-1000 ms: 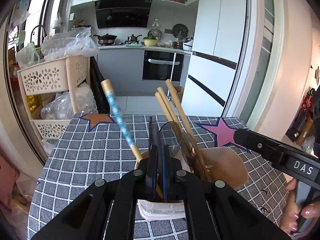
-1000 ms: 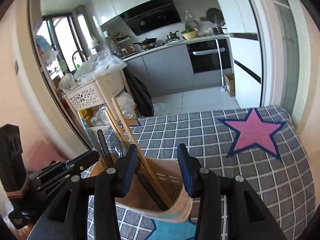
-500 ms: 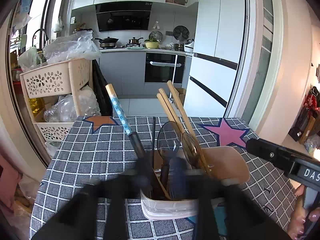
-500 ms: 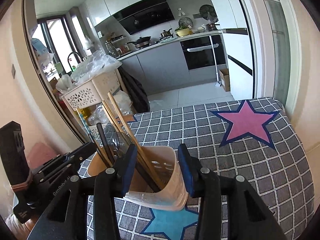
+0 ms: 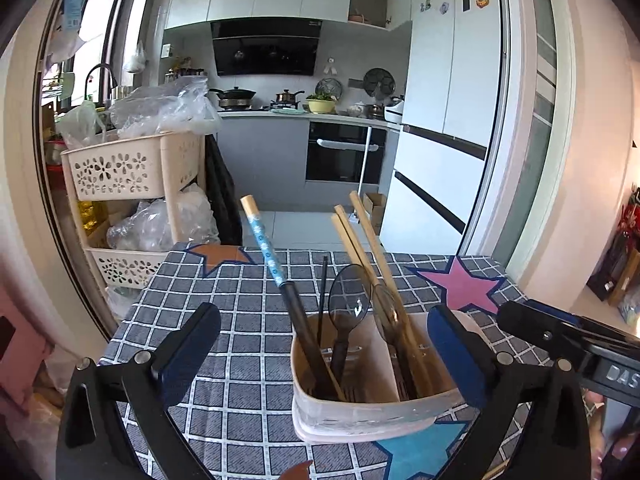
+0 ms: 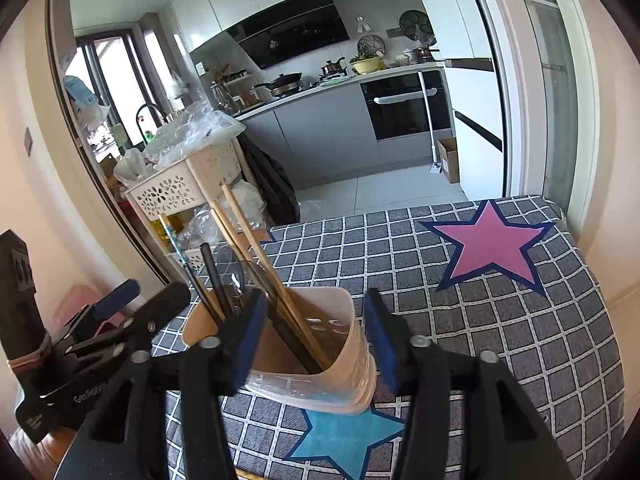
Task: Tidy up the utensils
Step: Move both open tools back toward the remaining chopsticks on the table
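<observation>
Your left gripper (image 5: 324, 344) has just spread wide, empty, letting go above the utensil holder (image 5: 372, 404) at lower centre, where chopsticks (image 5: 360, 240) and spoon (image 5: 346, 292) stand. Your right gripper (image 6: 316, 336) has been opening and straddles its wall without pressing. Both look like releases; next, back away cleanly.

My left gripper (image 5: 324, 344) is matte black plastic with 2 angular fingers (image 5: 188, 344), each faced with a dark blue pad and pinned by silver screws. My right gripper (image 6: 316, 340) is built the same: black frame, blue pads, round silver screw heads. Its side carries white lettering, partly readable as "DAS". A rubber band wraps the left handle.
</observation>
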A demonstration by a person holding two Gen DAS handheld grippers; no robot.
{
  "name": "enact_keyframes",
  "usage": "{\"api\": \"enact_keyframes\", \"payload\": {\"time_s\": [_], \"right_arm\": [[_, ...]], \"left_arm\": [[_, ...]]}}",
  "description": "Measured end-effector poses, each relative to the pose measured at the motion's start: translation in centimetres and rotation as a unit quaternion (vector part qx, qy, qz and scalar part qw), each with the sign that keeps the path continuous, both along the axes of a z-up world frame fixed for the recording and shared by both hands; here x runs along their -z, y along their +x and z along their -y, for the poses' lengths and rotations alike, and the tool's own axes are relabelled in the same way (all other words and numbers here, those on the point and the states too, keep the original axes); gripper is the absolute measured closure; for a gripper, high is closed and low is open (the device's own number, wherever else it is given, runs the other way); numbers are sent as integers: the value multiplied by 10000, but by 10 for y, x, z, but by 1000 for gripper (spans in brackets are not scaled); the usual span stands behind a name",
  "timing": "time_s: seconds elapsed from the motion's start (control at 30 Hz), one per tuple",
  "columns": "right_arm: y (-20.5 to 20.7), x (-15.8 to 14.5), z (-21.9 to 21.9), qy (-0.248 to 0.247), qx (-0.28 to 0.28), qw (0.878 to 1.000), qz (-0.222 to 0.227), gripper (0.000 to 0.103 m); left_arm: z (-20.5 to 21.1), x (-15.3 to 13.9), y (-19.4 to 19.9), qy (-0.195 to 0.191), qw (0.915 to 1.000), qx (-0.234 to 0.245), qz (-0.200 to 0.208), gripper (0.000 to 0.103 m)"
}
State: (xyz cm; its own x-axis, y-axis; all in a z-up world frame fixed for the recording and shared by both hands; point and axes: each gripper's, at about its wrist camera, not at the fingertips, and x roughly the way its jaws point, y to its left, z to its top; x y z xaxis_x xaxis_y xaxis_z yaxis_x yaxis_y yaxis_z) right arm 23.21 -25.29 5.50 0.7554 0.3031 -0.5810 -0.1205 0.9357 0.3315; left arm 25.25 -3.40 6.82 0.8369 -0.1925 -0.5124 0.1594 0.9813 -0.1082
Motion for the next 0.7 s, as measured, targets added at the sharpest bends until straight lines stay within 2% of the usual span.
{"api": "enact_keyframes", "payload": {"time_s": [0.07,0.17,0.27,0.53,0.7], "right_arm": [[-5,-4,-2,-43,24,9999,122,20],[-10,-7,-4,-93,92,9997,191,18],[-17,-9,-3,-71,113,9996,232,0],[-35,-11,-9,-390,59,9992,94,0],[-49,-6,-8,-357,-11,9993,-94,0]], "left_arm": [[-1,1,-1,1,10000,-5,-58,0],[-3,0,-7,22,9999,-28,-105,0],[-5,0,-13,69,9999,-54,-135,0],[-14,7,-34,-7,9990,-78,-429,0],[-13,13,-52,308,9982,-85,-516,0]]}}
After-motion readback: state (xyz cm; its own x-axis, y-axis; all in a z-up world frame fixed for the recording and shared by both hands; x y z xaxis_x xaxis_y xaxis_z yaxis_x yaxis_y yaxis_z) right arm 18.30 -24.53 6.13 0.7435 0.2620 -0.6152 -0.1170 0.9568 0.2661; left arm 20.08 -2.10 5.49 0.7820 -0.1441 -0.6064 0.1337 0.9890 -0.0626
